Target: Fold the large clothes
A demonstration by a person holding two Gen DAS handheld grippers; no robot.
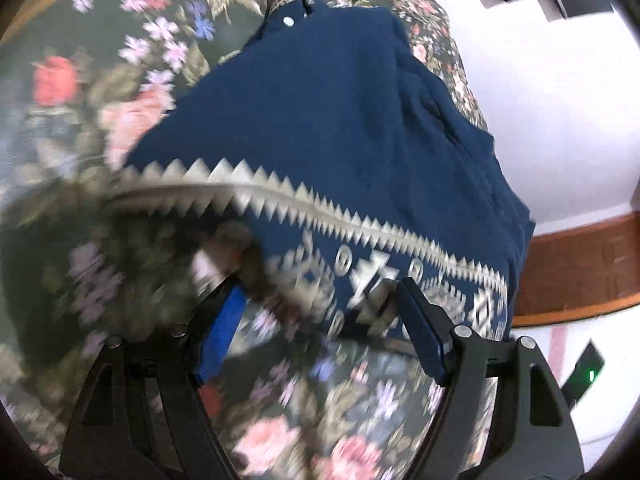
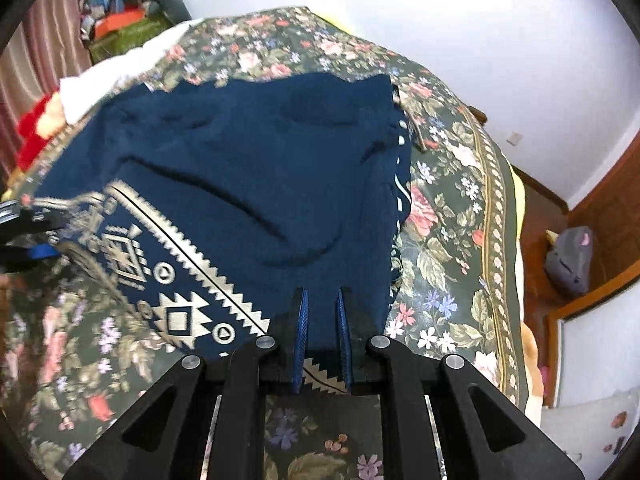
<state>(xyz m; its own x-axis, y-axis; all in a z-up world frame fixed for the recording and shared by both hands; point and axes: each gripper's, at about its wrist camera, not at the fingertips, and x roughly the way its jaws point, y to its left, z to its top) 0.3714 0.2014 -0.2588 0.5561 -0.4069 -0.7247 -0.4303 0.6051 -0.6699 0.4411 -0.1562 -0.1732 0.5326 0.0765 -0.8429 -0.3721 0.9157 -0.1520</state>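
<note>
1. While the garment lies spread on the bed, your fold can skew.
2. Your right gripper sits narrow over the hem; a thin bite could slip.
3. Your left gripper gapes wide, holding nothing.

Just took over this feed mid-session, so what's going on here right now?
A person with a gripper in each hand is folding a navy garment with a cream patterned hem, spread on a floral bedspread. The right gripper has its fingers narrowed around the hem edge and appears to be pinching it. The left gripper is wide open at the hem's other end, blurred by motion, holding nothing.
</note>
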